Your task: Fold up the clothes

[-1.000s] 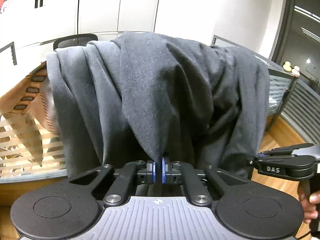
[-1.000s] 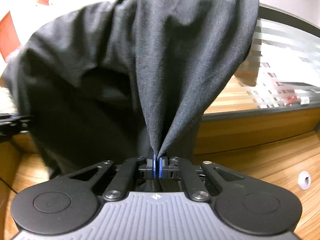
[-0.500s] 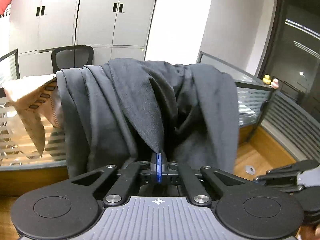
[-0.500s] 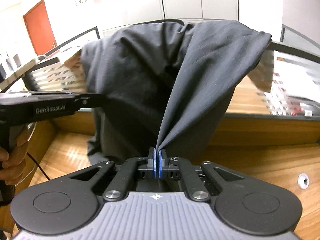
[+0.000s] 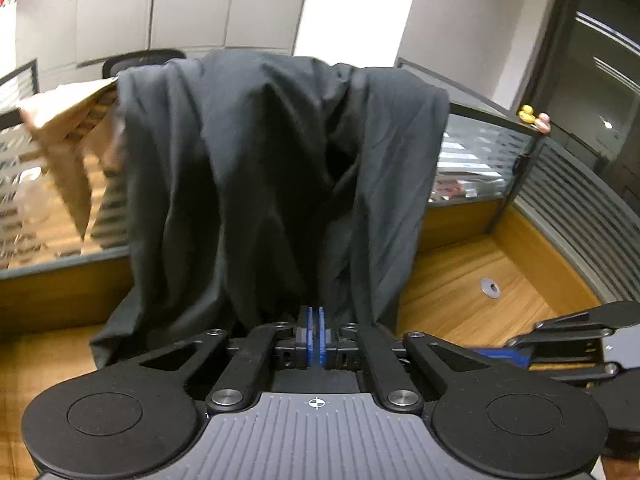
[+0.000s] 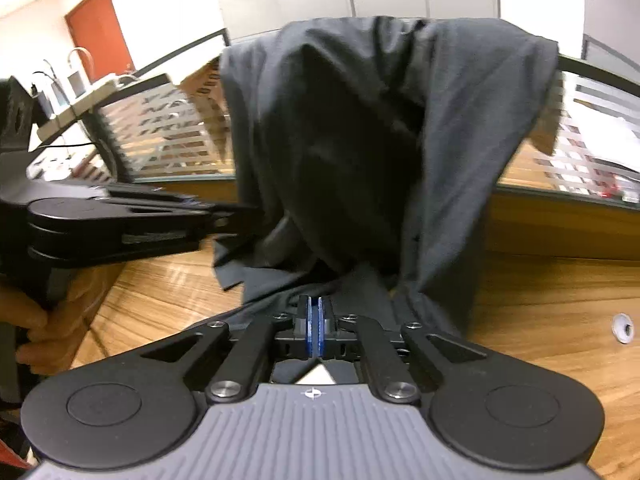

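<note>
**Matt cloth over glossy wood**

A dark grey garment (image 5: pixel 280 184) of soft, matt knit cloth hangs in loose folds above a wooden desk (image 6: pixel 560 312) whose grained, varnished top catches the light. The left gripper (image 5: pixel 315 334) and right gripper (image 6: pixel 315 334) show matt black, finely textured plastic, bright metal pivot screws, smooth blue pads and ribbed grey housings. Behind stands a partition (image 5: pixel 472 152) of frosted, striped glass.
</note>
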